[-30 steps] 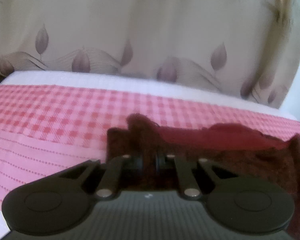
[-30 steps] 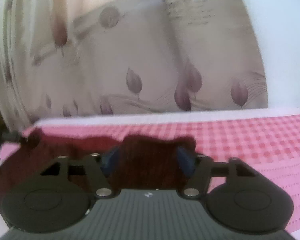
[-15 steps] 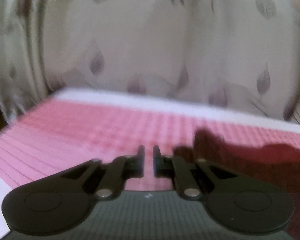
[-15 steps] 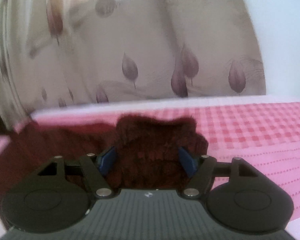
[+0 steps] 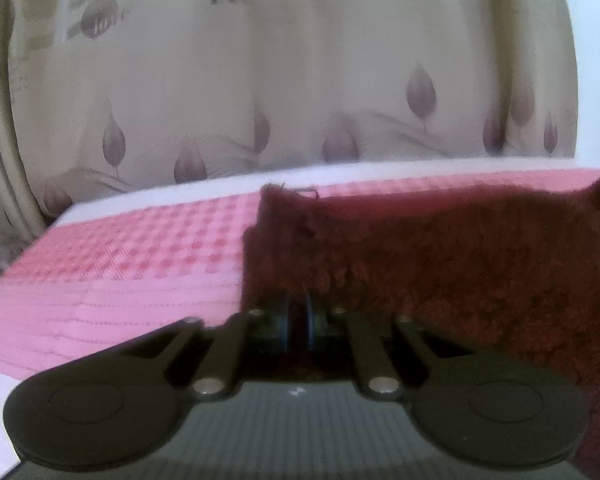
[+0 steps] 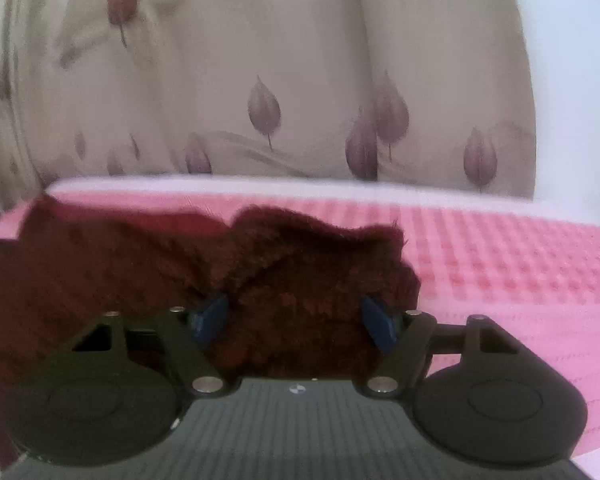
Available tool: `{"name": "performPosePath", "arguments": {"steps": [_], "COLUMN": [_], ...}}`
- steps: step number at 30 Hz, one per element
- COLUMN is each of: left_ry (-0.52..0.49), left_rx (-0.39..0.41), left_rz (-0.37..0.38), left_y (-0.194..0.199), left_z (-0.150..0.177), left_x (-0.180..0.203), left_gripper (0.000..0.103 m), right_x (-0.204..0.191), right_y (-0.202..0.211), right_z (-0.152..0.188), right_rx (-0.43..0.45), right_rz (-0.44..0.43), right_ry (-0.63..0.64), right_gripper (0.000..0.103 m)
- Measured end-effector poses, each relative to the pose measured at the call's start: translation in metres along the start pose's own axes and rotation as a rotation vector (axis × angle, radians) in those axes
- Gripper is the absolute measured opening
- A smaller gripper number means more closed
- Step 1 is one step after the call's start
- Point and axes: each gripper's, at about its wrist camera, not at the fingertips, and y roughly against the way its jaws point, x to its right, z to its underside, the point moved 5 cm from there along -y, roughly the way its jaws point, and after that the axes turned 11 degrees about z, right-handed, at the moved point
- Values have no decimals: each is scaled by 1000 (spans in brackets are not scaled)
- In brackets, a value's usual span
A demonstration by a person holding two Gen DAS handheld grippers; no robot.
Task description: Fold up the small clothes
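Your left tongs [image 5: 298, 322] look clamped on the maroon knit garment [image 5: 440, 264] at the pink checked bed [image 5: 140, 264] edge, your right tongs [image 6: 296, 320] are opening astride it, folding seemingly unfinished.

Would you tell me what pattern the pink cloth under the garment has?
A pink-and-white check on the cloth, clearest in the left wrist view.

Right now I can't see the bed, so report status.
Left hand-held gripper shut on dark red garment. Right hand-held gripper opening, garment between its jaws. Nothing in the way.
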Motion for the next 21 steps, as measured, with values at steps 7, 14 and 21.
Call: {"name": "performPosePath", "arguments": {"steps": [7, 14, 21], "left_ry": [-35, -69, -64], "left_rx": [15, -1, -14], "left_rz": [-41, -79, -90], "left_y": [33, 47, 51], "left_z": [-22, -29, -30], "left_x": [11, 16, 18], "left_gripper": [10, 10, 11], "right_x": [7, -13, -46], "right_y": [34, 88, 87], "right_z": [-9, 2, 23], "right_rx": [81, 175, 140], "right_rz": [-1, -38, -32], "right_ry": [-109, -131, -9], "right_gripper": [77, 86, 91]}}
